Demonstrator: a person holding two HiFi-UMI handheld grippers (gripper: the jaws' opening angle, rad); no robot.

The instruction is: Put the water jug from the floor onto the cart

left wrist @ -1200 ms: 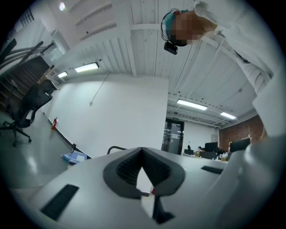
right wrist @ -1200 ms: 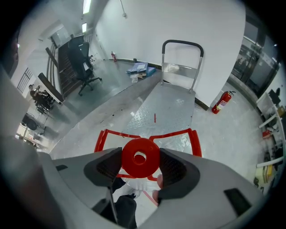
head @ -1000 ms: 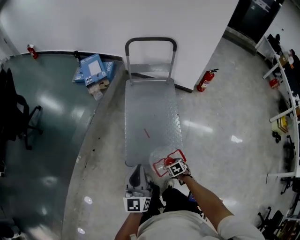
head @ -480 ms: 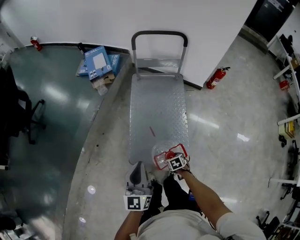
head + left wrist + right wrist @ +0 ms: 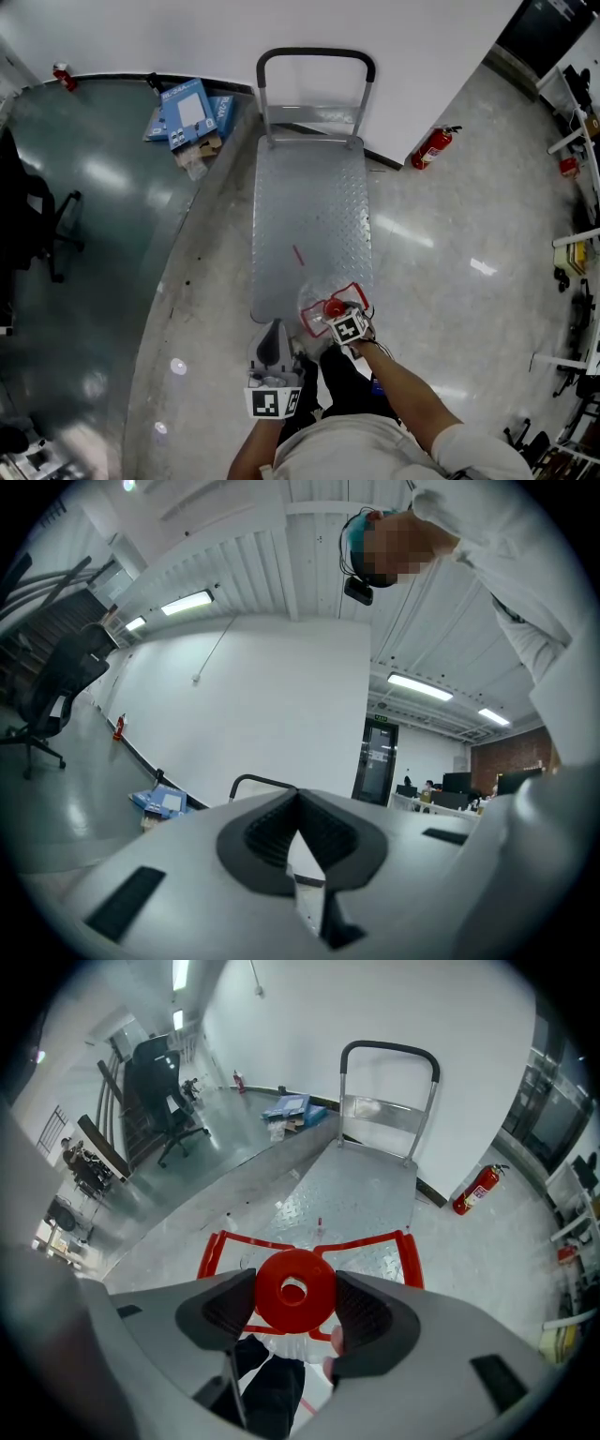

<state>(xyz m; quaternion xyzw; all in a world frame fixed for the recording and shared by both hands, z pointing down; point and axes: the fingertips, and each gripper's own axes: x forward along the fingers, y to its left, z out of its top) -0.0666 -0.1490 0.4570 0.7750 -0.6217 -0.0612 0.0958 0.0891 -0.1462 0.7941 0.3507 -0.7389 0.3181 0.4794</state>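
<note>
My right claw (image 5: 293, 1290) grips the water jug (image 5: 317, 302) by its red cap (image 5: 314, 1305), jaws pressed to both sides. The jug is over the near end of the cart (image 5: 309, 187), perhaps touching its deck. My left claw (image 5: 300, 829) is clenched on nothing and tilts upward.

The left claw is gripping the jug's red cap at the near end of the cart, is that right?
No. The right claw grips the red cap of the water jug, as the right gripper view shows; the left claw is shut, empty. It is at the near end of the cart.
</note>
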